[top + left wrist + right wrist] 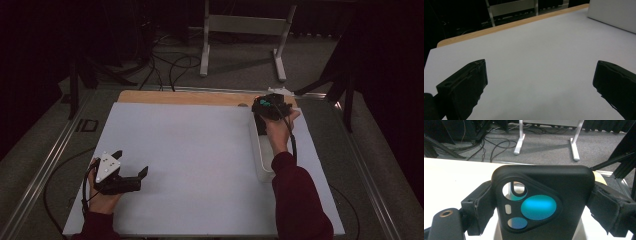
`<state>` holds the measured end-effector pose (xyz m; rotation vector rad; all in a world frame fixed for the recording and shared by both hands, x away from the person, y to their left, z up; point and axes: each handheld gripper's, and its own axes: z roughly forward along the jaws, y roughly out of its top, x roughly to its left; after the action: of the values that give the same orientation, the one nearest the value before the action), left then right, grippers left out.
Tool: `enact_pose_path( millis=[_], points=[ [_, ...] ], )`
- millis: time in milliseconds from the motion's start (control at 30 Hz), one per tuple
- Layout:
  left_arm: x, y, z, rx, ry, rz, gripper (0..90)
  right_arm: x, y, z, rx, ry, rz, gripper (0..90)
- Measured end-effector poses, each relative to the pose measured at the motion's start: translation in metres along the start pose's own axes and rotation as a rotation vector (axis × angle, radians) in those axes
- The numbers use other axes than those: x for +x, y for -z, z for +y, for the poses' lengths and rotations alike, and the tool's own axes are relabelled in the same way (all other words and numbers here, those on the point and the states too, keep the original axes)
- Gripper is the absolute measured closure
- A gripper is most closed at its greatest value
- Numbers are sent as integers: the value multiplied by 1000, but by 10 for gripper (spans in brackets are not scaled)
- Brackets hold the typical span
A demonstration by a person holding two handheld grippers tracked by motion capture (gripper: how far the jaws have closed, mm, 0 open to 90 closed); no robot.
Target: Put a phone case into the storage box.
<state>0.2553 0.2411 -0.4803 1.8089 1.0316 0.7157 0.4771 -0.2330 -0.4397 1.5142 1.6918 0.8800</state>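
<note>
Right gripper (541, 207) clamped on a black phone case (544, 202), jaws pressing its two side edges, camera cutout facing the lens; in the high view the case (261, 124) sits at 2 o'clock on the table, over the far end of a white tray (261, 160). Left gripper (131, 172) at 8 o'clock, jaws spread wide, nothing between them, low over the white mat (195, 150).

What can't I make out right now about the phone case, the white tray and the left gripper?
- Phone case: right gripper view, lower part cut off by the bottom edge; high view, too small and dark beneath the right gripper.
- White tray: high view, its inside is hidden by the forearm and hand over it.
- Left gripper: left gripper view, jaws wide apart over bare mat, their bases cut off by the edge.
</note>
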Motion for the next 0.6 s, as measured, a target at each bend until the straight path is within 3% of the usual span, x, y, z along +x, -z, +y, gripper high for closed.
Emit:
enact_pose_path(
  millis=[133, 333, 367, 600],
  points=[
    [0, 0, 0, 1, 1, -5, 0, -1, 0, 1, 7, 6, 9, 119],
    [-1, 0, 0, 0, -1, -12, 0, -5, -2, 1, 23, -25, 25, 80],
    [-1, 0, 0, 1, 0, -12, 0, -6, -2, 1, 20, -18, 9, 76],
    [-2, -1, 0, 4, 0, -17, 2, -8, 3, 3, -11, -22, 25, 72]
  ],
)
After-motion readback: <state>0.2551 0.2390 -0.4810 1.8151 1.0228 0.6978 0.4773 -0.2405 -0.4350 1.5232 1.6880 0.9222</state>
